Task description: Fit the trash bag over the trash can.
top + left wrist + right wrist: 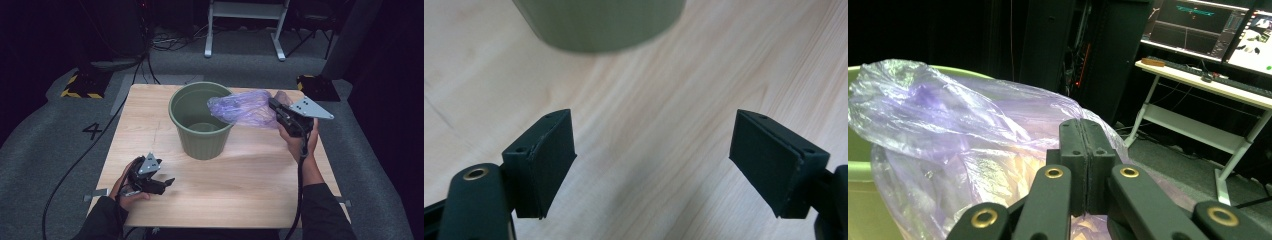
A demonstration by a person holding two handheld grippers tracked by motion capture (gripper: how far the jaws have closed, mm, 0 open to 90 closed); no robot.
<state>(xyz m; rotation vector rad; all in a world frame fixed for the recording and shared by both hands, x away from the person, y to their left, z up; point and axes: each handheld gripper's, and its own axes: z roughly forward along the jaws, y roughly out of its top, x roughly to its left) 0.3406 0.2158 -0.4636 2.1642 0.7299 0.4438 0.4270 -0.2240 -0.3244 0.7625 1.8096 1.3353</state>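
A: From above, what do you see?
B: The right gripper (278, 111) holds a purple plastic bag (241, 107) over the rim of the green bin (200, 131) on the table (250, 185). The left gripper (162, 182) hovers near the table's front left.

A: And the left gripper view?
B: Jaws wide apart, nothing between them, bare wood below, the bin's base ahead.

A: The right gripper view?
B: Jaws pressed together, pinching the bag's film, which billows toward the bin.

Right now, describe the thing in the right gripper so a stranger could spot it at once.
Start at the wooden table and find the green ribbed bin near its far edge. Just right of the rim, the right gripper pinches a thin plastic bag. It is crinkled, see-through and purple.
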